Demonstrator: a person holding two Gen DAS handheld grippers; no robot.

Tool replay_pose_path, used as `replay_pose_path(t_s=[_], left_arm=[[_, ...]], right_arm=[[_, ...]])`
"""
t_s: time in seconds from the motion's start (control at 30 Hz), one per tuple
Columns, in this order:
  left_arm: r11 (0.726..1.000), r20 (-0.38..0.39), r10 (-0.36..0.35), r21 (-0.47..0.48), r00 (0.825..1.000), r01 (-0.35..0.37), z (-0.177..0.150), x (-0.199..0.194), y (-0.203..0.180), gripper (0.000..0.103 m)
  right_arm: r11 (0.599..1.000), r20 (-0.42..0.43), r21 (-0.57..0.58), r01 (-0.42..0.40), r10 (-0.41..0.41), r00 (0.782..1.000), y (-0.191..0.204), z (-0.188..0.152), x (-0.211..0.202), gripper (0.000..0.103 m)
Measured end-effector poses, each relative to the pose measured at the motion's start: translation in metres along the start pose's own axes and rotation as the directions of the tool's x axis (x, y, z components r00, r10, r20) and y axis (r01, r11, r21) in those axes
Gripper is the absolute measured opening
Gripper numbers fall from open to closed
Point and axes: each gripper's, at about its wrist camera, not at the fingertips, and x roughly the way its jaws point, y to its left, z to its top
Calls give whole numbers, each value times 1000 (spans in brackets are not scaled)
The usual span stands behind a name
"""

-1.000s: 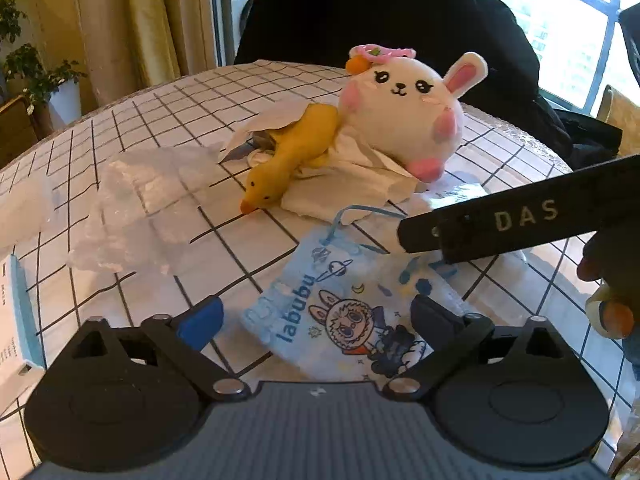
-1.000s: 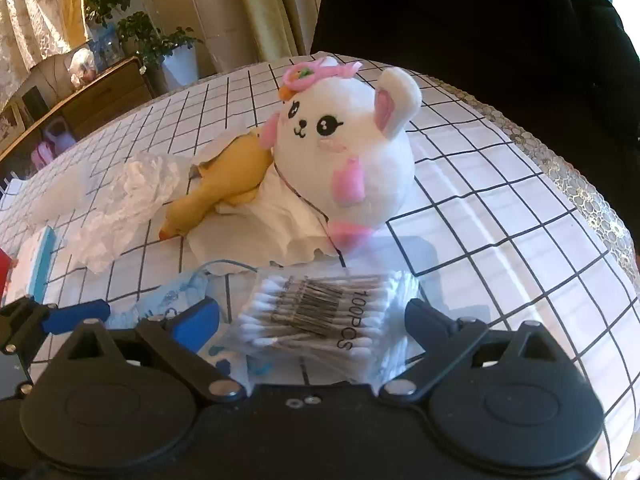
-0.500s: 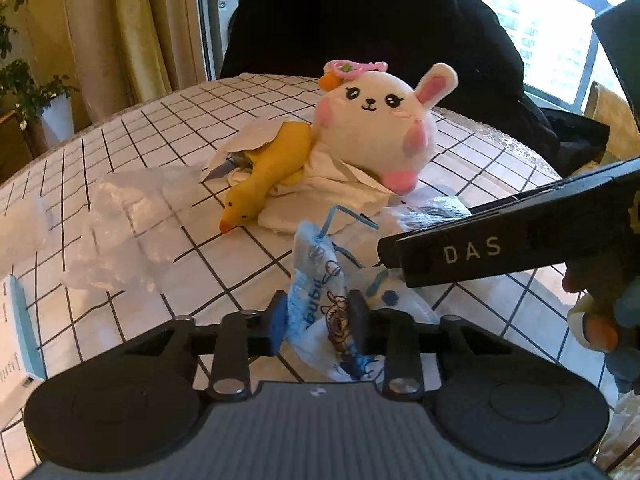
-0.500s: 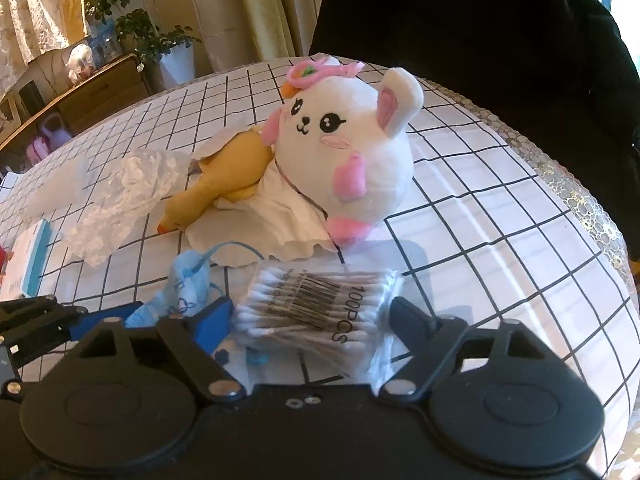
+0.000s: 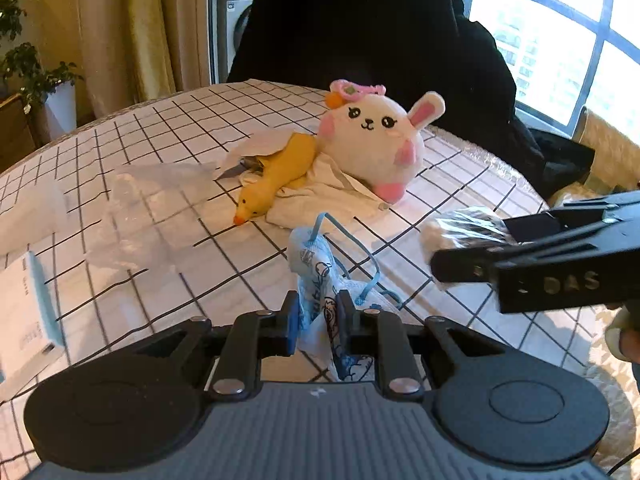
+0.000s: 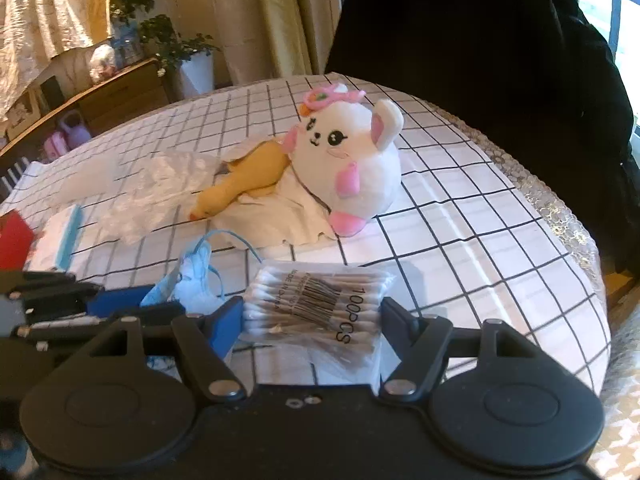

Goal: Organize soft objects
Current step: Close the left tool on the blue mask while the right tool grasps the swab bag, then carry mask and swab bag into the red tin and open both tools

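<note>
Left gripper (image 5: 317, 322) is closing, jaws nearly together and pinched on the blue printed face mask (image 5: 320, 280), which is bunched upright between the pads with its ear loop trailing forward. Right gripper (image 6: 312, 320) is closing around the cotton swab pack (image 6: 316, 294); pads sit at both short ends, contact judged made. The pack's long axis is laid across the jaws, crosswise to the fingers. Both items are held just above the checked tablecloth (image 6: 460, 216), nearer than the plush bunny (image 6: 348, 164).

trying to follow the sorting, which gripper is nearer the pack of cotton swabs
Right. The right gripper has the cotton swab pack between its closing jaws. The left gripper is beside it, closing on the blue face mask.
</note>
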Motion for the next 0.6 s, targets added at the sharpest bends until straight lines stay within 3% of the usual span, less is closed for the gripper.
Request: replay_pose_path(t_s=[0.37,0.6], left_arm=[[998,36,3,-56,999,-1,-7,-67,25,19],[994,49,52,-102,997,-47,-17,-108,57,19]], right_arm=[[987,36,-131,-90,95,995,45,-2,-63,72],[967,48,-207,-146,159,986,86,0,-93,72]])
